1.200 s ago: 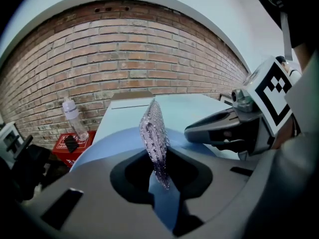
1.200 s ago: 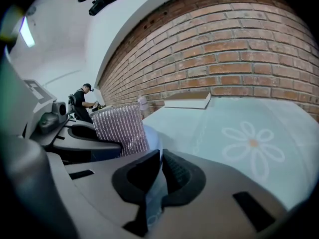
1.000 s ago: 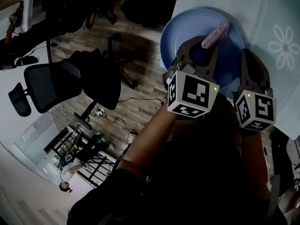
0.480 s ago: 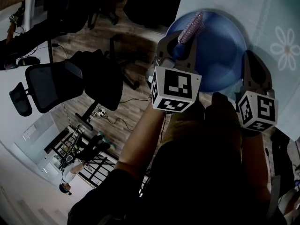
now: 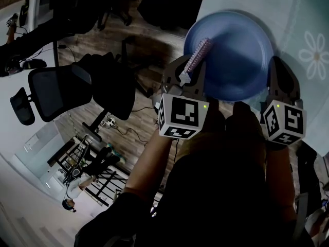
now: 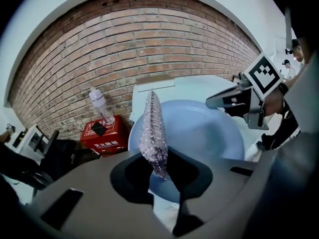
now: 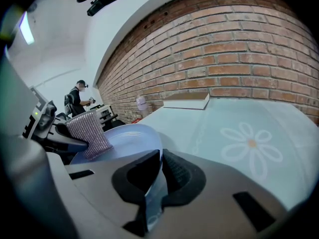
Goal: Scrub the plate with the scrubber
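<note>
Round light-blue plate (image 5: 241, 55): at the edge of the pale flower-printed tabletop (image 5: 308, 14), rim pinched at 4 o'clock by the right gripper (image 5: 273, 81) fingers.

Lilac mesh scrubber (image 5: 198, 55): clamped in the left gripper (image 5: 185, 78) fingers, over the plate's 9 o'clock rim. Long axis 1-to-7 o'clock; plate centre lies toward 3 o'clock.

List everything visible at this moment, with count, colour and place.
table: one, pale blue-green with a flower print, upper right in the head view
plate: one, blue, at the table's corner
scrubber: one, pinkish silver, over the plate's left edge
flat box: one, white, far end of the table
red box: one, red, below the brick wall
bottle: one, clear, at the red box
office chair: one, black, left on the wood floor
left gripper: one, grey, jaws shut on the scrubber
right gripper: one, grey, jaws shut on the plate's rim
</note>
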A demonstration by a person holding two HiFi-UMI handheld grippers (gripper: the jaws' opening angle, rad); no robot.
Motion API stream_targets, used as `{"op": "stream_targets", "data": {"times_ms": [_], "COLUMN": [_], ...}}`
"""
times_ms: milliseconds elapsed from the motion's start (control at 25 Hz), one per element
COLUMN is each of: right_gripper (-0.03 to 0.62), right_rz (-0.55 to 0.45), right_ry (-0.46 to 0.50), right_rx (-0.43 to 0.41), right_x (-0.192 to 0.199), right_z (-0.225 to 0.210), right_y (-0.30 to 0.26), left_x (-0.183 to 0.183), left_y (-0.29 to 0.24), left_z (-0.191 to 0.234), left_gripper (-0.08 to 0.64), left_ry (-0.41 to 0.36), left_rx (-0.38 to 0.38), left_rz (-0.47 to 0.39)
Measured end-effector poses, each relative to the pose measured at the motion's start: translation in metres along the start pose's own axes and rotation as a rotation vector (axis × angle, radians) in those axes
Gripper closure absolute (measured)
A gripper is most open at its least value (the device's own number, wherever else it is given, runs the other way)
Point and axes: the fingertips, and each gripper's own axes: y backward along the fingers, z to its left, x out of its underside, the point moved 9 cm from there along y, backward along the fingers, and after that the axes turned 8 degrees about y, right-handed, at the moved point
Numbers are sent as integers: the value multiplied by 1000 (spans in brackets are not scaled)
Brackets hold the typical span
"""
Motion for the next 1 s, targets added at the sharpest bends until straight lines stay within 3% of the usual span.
{"op": "stream_targets", "data": {"times_ms": [440, 1000], "right_gripper": [549, 549], "right_rz": [-3, -10], "right_ry": [4, 3], "right_rx": [3, 0], "right_x": [2, 5], "right_z": [0, 0], "right_y": [1, 0], "left_x": [24, 11], "left_y": [20, 1], "left_z": [-36, -93], "left_gripper": [480, 482], "left_ry": [-10, -97], "left_rx": [114, 259], "left_rz": [46, 16]}}
